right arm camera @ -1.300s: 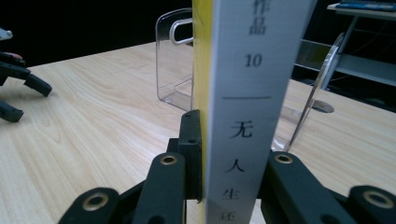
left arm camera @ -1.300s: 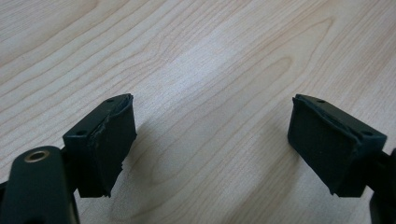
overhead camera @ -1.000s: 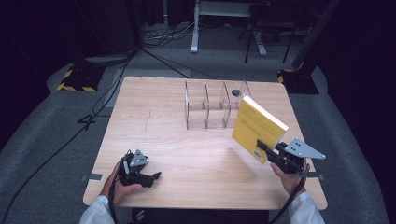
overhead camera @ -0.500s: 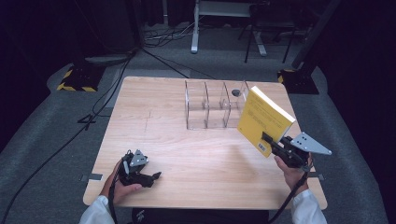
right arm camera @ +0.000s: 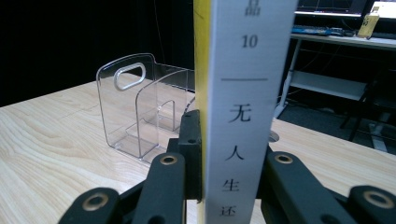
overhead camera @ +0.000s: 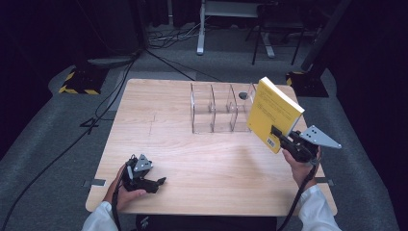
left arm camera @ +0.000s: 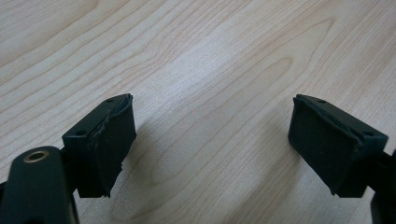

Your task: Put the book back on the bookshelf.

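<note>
Above a pale wooden table [overhead camera: 192, 159], the right gripper [overhead camera: 278, 133], clamped on a yellow book [overhead camera: 274, 113], should keep it upright nearing the clear file rack [overhead camera: 219, 108]; left gripper [overhead camera: 156, 183] rests open, idle.

We see a pale wood-grain table [overhead camera: 211, 168], matt, a clear glossy plastic file rack [right arm camera: 135, 112], a yellow paper-covered book [overhead camera: 274, 113], smooth, and matt black rubbery pads [left arm camera: 109, 144].

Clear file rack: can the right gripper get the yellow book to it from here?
Probably yes. The right gripper is clamped on the yellow book, lifted clear of the table, beside the clear file rack; nothing lies between them.
</note>
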Action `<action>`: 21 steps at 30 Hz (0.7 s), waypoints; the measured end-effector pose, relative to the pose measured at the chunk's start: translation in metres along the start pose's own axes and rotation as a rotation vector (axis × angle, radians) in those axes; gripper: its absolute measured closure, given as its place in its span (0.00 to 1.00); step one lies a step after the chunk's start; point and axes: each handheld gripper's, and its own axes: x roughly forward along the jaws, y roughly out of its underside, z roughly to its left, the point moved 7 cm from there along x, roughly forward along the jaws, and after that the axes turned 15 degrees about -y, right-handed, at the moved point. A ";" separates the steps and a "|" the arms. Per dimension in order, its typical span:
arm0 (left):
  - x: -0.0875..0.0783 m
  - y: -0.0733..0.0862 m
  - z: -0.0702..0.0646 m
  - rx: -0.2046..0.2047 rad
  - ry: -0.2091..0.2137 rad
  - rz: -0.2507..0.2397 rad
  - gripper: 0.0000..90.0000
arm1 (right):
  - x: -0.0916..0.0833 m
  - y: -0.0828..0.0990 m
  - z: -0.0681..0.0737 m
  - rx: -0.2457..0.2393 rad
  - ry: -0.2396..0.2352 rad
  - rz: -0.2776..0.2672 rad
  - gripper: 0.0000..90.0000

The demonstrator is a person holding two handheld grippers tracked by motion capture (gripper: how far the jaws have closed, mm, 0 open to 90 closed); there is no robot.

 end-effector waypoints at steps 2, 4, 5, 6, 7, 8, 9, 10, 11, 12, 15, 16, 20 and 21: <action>0.000 0.000 0.000 0.000 0.000 0.000 0.17 | 0.003 -0.002 -0.001 -0.002 0.001 0.003 0.85; 0.000 0.000 0.000 0.000 0.000 0.000 0.17 | 0.005 -0.004 -0.001 -0.006 0.004 0.006 0.85; 0.000 0.000 0.000 -0.001 0.001 0.000 0.17 | 0.008 -0.005 -0.001 -0.010 0.005 0.004 0.85; 0.000 0.000 0.000 0.000 0.000 0.000 0.17 | 0.009 -0.006 -0.001 -0.013 0.005 0.002 0.85; 0.000 0.000 0.000 0.000 0.000 0.000 0.17 | 0.011 -0.008 -0.002 -0.012 0.004 0.005 0.85; 0.000 0.000 0.000 0.000 0.000 0.000 0.17 | 0.013 -0.009 -0.002 -0.011 0.006 0.002 0.85; 0.000 0.000 0.000 0.000 0.000 0.000 0.17 | 0.015 -0.011 -0.003 -0.011 0.008 0.000 0.85; 0.000 0.000 0.000 -0.001 0.000 0.000 0.17 | 0.017 -0.012 -0.004 -0.012 0.012 0.002 0.85; 0.000 0.000 0.000 -0.001 0.000 0.000 0.17 | 0.017 -0.012 -0.004 -0.012 0.012 0.002 0.85; 0.000 0.000 0.000 -0.001 0.000 0.000 0.17 | 0.018 -0.012 -0.004 -0.010 0.012 0.002 0.85; 0.000 0.000 0.000 -0.001 0.000 0.000 0.17 | 0.023 -0.015 -0.006 -0.012 0.015 0.002 0.85; 0.000 0.000 0.000 0.000 0.000 0.000 0.17 | 0.025 -0.015 -0.007 -0.010 0.018 0.005 0.85; 0.000 0.000 0.000 0.000 0.000 0.000 0.17 | 0.032 -0.017 -0.011 0.002 0.021 0.001 0.85; 0.000 0.000 0.000 0.000 0.000 0.000 0.17 | 0.034 -0.018 -0.011 0.005 0.020 -0.003 0.85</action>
